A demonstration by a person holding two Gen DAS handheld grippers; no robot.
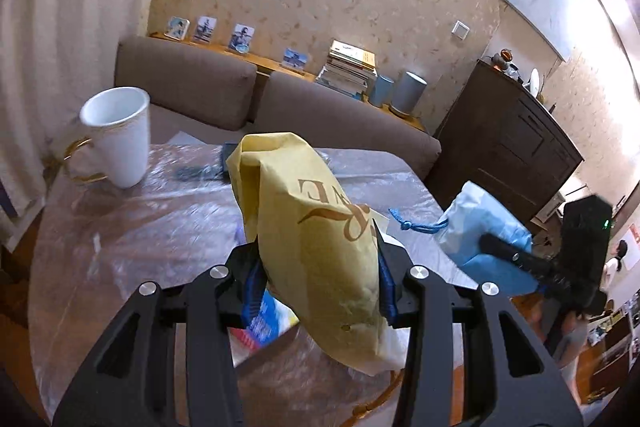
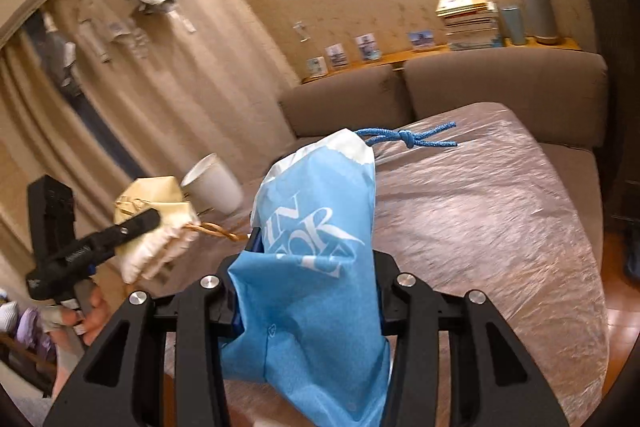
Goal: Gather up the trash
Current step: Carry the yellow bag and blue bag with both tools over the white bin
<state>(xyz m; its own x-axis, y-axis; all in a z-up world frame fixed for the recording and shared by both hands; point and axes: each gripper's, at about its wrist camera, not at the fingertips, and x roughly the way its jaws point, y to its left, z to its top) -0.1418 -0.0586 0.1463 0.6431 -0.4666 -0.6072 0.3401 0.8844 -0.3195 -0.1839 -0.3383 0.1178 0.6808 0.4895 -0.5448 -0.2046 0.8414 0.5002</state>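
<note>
A crumpled yellow paper bag (image 1: 320, 239) with brown lettering is pinched between the jaws of my left gripper (image 1: 318, 279), lifted above the plastic-covered table (image 1: 160, 235). My right gripper (image 2: 310, 291) is shut on a blue and white bag (image 2: 316, 267) with a knotted blue cord (image 2: 408, 138), also held off the table. In the left wrist view the blue bag (image 1: 480, 227) and right gripper (image 1: 520, 259) show at the right. The right wrist view has the yellow bag (image 2: 156, 223) in the left gripper (image 2: 132, 227) at the left, a hand below.
A white mug (image 1: 118, 139) with a gold handle stands at the table's far left. Blue packaging (image 1: 260, 319) lies under the yellow bag. A brown sofa (image 1: 240, 95) runs behind the table, with a shelf of photos, books and cylinders. A dark cabinet (image 1: 508, 135) stands at the right.
</note>
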